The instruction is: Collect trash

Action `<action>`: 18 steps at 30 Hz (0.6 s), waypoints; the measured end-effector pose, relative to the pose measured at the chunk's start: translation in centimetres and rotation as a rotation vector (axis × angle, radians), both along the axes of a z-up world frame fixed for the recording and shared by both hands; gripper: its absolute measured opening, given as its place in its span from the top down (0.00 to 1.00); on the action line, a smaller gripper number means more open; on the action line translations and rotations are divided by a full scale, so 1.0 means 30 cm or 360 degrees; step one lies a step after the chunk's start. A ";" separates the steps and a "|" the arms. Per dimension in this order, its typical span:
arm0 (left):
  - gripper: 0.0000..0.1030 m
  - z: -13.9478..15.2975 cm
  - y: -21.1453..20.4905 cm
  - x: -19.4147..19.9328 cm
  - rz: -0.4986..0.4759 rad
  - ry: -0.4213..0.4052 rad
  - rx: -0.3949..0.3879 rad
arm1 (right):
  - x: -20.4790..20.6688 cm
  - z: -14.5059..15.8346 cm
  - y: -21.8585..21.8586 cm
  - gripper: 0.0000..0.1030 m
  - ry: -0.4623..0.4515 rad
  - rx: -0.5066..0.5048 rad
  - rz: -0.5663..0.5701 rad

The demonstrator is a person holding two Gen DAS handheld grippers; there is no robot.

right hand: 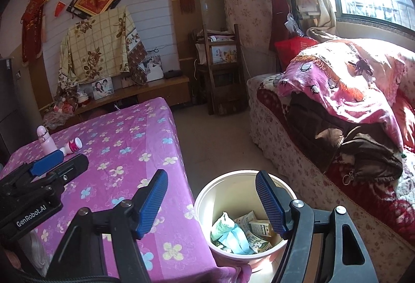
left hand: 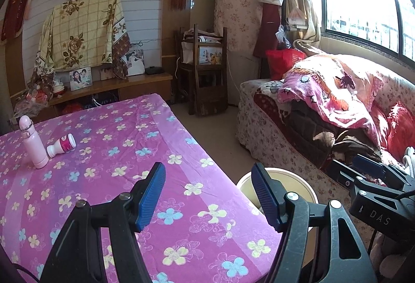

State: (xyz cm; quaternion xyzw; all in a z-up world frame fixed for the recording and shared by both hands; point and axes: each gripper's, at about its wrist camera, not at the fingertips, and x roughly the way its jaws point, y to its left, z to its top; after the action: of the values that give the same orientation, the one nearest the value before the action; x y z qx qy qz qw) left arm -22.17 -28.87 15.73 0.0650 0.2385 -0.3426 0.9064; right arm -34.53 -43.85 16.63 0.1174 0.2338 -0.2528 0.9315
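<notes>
A small white bottle with a pink label (left hand: 61, 145) lies on its side at the far left of the purple flowered table (left hand: 160, 143), touching an upright pink flask (left hand: 32, 143). Both show in the right wrist view, the bottle (right hand: 72, 146) and the flask (right hand: 46, 140). A white bin (right hand: 233, 187) stands on the floor by the table's near right corner, holding cartons and crumpled blue-green wrapping (right hand: 233, 231); its rim shows in the left wrist view (left hand: 298, 179). My left gripper (left hand: 208, 195) is open and empty over the table's near edge. My right gripper (right hand: 211, 201) is open and empty above the bin.
A sofa (right hand: 337, 127) with pink and red blankets fills the right side under the window. A dark wooden chair (left hand: 205, 70) stands at the back. A low wooden cabinet (left hand: 111, 88) with photo frames runs behind the table. A strip of floor separates table and sofa.
</notes>
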 end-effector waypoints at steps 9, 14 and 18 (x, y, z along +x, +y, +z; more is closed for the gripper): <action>0.33 0.011 0.015 -0.011 0.0013 -0.0013 -0.0019 | -0.011 0.019 0.010 0.28 -0.0025 -0.0017 -0.0011; 0.33 0.016 0.018 -0.018 0.0015 -0.0031 -0.0016 | -0.011 0.022 0.013 0.28 -0.0023 -0.0022 -0.0012; 0.33 0.017 0.020 -0.022 0.0016 -0.0041 -0.0014 | -0.011 0.022 0.013 0.28 -0.0024 -0.0021 -0.0011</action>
State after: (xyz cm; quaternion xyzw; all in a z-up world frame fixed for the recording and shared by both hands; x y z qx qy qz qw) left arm -22.81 -28.26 16.25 0.0644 0.2256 -0.3382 0.9113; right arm -34.87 -43.45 17.28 0.1139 0.2249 -0.2566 0.9331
